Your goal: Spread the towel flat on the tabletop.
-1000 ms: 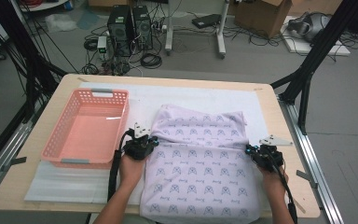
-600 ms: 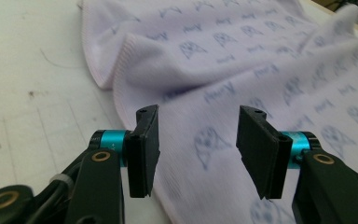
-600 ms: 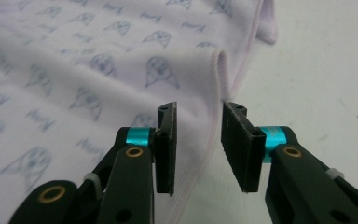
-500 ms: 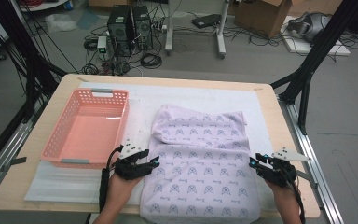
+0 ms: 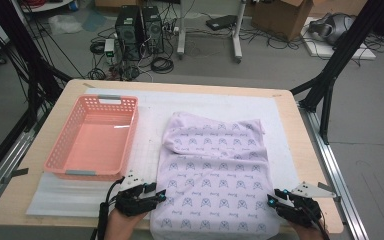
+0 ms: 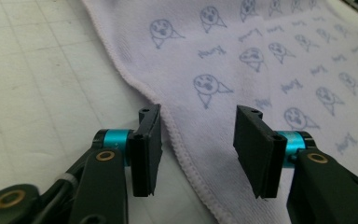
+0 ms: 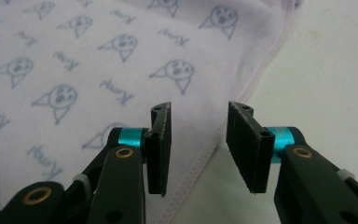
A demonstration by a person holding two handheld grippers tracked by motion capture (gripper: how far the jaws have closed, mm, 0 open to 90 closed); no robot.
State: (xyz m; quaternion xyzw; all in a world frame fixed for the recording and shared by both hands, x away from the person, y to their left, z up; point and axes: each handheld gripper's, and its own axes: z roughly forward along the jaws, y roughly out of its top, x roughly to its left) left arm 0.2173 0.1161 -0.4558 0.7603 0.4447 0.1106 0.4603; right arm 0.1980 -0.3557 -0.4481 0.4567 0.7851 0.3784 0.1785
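Lilac towel (image 5: pixel 217 180) with blue cartoon faces; salmon-pink basket (image 5: pixel 55 157).

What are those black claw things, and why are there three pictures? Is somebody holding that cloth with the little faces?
A person holds a tool in each hand: the left gripper and the right gripper. One camera looks down from above; one small camera rides on each gripper and looks along its two black jaws. On the wooden table lie a white mat, an empty pink basket and the pale purple cloth. Nothing is held now. Both pairs of jaws have just been opening and stand apart, each over a side hem of the cloth near its front corner.
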